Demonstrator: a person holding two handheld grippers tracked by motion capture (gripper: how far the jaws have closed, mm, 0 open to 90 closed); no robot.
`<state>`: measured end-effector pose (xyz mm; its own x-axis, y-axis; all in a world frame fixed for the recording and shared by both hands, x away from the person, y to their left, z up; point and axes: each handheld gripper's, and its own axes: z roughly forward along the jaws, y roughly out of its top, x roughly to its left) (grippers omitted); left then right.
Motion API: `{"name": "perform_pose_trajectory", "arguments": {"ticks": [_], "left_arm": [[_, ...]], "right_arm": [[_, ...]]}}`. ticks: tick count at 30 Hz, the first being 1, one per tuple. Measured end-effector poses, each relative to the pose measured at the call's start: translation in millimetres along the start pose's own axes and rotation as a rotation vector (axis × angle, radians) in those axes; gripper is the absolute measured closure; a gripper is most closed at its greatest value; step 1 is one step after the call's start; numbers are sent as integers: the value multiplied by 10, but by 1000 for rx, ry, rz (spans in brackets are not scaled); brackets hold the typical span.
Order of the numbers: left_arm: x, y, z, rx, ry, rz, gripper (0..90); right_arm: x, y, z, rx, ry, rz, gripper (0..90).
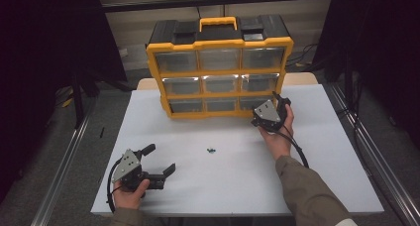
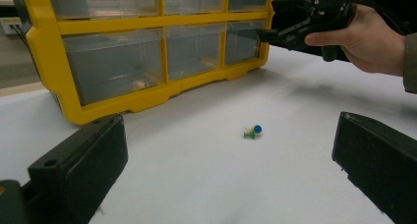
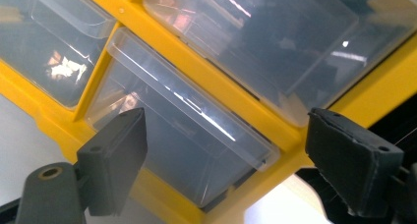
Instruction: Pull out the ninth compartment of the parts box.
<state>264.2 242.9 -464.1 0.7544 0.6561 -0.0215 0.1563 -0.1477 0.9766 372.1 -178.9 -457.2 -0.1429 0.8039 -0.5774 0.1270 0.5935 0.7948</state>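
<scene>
The cabinet [image 1: 220,67], yellow with a black top and nine clear drawers, stands at the far side of the white table [image 1: 327,151]. The right gripper [image 1: 276,103] is at the cabinet's lower right corner, just in front of the bottom-right drawer [image 3: 182,140]. Its jaws stand released, one on each side of this drawer's front, and I cannot tell if a pad touches it. The left gripper [image 1: 161,159] rests near the table's front edge, well apart from the cabinet, with jaws wide apart and nothing between them. Some small pins [image 2: 252,131], blue and green, lie on the table in front of the cabinet, between the two grippers.
</scene>
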Motion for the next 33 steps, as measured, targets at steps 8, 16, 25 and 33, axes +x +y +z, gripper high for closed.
{"name": "perform_pose_trajectory", "arguments": {"ticks": [8, 16, 25, 33], "left_arm": [[-11, -3, 17, -12, -6, -17, 2], [-12, -2, 21, -13, -7, -17, 2], [-11, -1, 21, -12, -6, -18, 2], [-21, 14, 19, -14, -10, -15, 2]], "right_arm": [[19, -1, 32, 2, -20, -80, 199], [43, -16, 60, 4, -44, -165, 243], [48, -50, 111, 12, -76, -221, 277], [62, -43, 142, 12, -89, -208, 281]]}}
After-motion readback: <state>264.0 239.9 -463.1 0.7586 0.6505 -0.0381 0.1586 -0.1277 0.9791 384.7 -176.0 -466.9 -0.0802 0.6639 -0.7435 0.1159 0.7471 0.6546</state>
